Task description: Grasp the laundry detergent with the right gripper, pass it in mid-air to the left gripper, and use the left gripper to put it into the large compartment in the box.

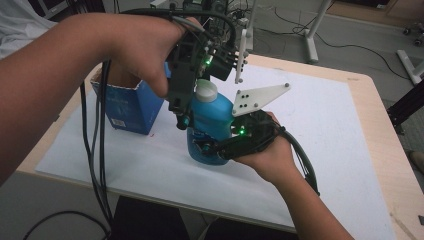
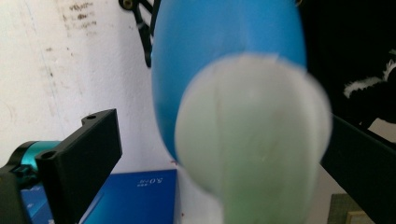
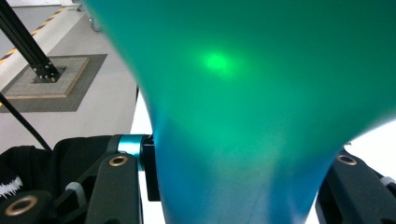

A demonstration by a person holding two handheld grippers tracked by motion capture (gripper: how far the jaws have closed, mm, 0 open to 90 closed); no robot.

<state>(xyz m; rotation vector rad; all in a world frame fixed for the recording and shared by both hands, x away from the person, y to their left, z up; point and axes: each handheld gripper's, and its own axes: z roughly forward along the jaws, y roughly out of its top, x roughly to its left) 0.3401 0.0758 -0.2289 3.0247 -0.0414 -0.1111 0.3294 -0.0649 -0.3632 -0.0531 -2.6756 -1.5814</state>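
item: blue bottle [image 1: 212, 117], white cap [image 1: 206, 91]. location: upright on the white sheet [image 1: 310, 125] near mid-table, just beside the blue carton [image 1: 131, 102].

right gripper [image 1: 210, 149]: low on the bottle's body, jaws pinching it from both sides; in the right gripper view the blue body sits tight between the two black jaws.

left gripper [image 1: 186, 117]: comes down from above beside the cap; in the left gripper view the jaws stand spread on either side of the cap [image 2: 254, 140], not touching it.

step in hand, as judged: seat the left jaws on the cap to twist it off.

handling notes: centre the cap between the jaws before closing; grip the cap's side wall, not the neck; hold the right pinch firm so the bottle does not spin or tip toward the carton; turn about the bottle's own axis.
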